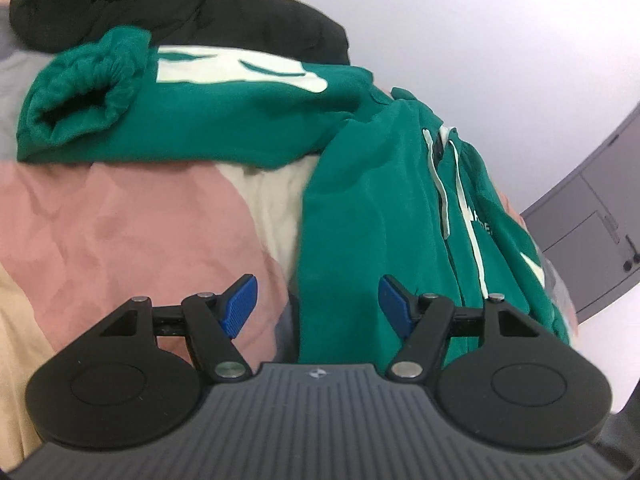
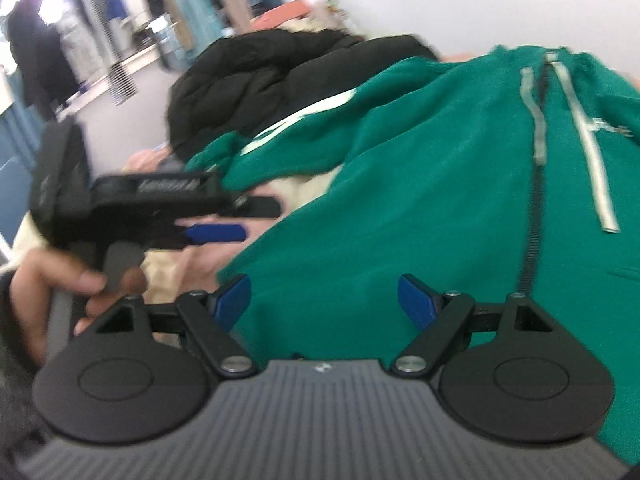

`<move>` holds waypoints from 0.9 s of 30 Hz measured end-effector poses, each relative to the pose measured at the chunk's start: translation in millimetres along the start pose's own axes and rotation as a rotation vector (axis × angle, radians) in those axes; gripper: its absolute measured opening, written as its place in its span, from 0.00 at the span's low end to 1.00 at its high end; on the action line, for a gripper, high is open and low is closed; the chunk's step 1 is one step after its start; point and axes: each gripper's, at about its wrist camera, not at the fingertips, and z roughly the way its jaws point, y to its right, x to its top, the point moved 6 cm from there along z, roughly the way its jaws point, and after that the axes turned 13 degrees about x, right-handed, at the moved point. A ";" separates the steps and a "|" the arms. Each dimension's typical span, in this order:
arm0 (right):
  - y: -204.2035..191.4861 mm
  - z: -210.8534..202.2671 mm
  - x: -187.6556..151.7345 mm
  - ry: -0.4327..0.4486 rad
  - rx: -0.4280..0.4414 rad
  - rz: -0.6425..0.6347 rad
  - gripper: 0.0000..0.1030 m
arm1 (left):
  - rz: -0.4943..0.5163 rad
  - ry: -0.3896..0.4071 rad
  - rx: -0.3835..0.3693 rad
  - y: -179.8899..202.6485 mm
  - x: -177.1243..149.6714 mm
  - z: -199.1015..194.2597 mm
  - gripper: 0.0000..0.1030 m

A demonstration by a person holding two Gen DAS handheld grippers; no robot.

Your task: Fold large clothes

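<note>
Both hand-held grippers [image 1: 318, 300] [image 2: 324, 300] released – green hoodie [image 1: 360, 220] ahead, black jacket [image 1: 180, 4] heaped behind, pink sheet [image 1: 120, 220] beneath.

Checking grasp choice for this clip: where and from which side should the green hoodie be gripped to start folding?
Probably the hoodie's near straight edge, which lies on the pink-and-cream sheet. The open left gripper already straddles it, so come in low from the sheet side and pinch that edge. The sleeve cuff is bunched and farther off.
</note>
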 end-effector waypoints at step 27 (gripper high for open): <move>83.6 -48.1 -0.3 0.046 -0.077 0.381 0.43 | 0.266 -0.070 -0.222 61.6 -19.3 35.6 0.69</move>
